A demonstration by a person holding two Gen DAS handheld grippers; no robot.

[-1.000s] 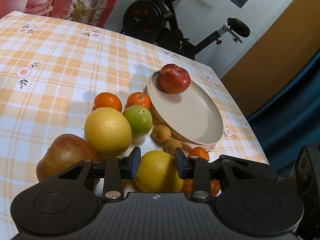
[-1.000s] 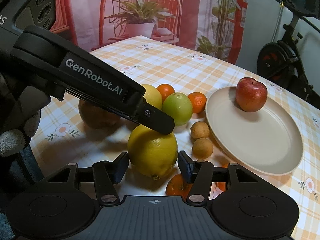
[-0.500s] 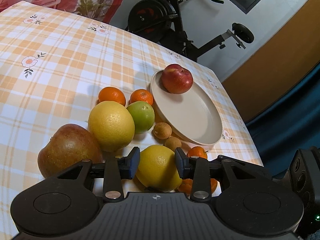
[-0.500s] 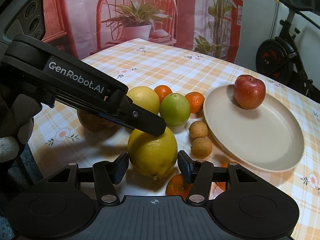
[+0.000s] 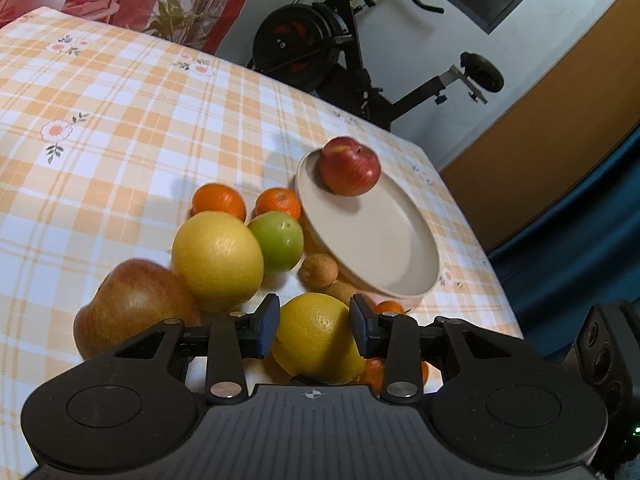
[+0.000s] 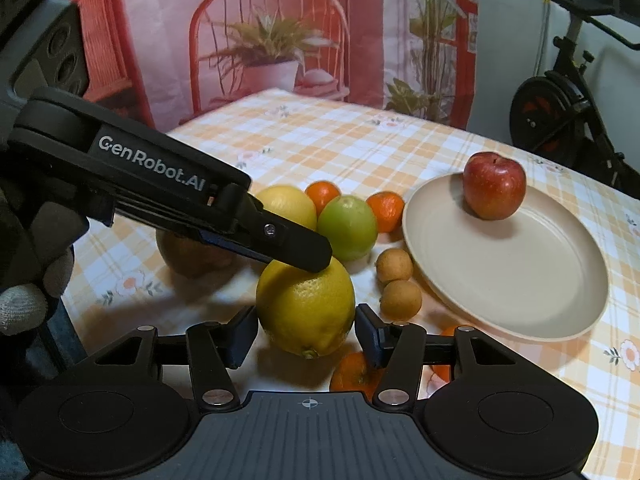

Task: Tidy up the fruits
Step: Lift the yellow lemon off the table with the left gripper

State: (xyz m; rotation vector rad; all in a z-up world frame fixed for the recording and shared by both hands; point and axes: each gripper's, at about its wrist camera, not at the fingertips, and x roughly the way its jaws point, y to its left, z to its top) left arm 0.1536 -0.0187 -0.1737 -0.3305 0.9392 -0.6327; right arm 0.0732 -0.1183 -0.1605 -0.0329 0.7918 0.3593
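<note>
left gripper [image 5: 314,326] is clamped on the lemon [image 5: 316,340], one pad on each flank, bottom centre of its own view. in the right wrist view one of its fingers sits high on the lemon's upper curve, so the bite looks shallow to me. round waxy skin plus a high pinch means it could squirt out forward the moment it gets swung.

right gripper [image 6: 306,334] is parked just behind the same lemon with its jaws partly apart. the pads line up with the fruit's edges, but i honestly can't tell if they're touching it or only framing it. two tools crowding one fruit is a collision waiting to happen, and a bump could knock the lemon loose.

right under and beside the lemon are small tangerines [image 6: 354,372], near the table's front edge by the look of it. a dropped lemon or a dragged finger might roll one off.

further out, two little brown fruits [image 5: 320,270] sit between the lemon and the beige plate [image 5: 384,240], centre right, so a low carry would clip them. the large yellow citrus [image 5: 218,260] and green apple [image 5: 278,242] touch each other left of centre, and a nudge there would shift the pile.

red apple [image 5: 349,166] sits alone at the plate's far rim. a lemon set down hard could roll into it.
</note>
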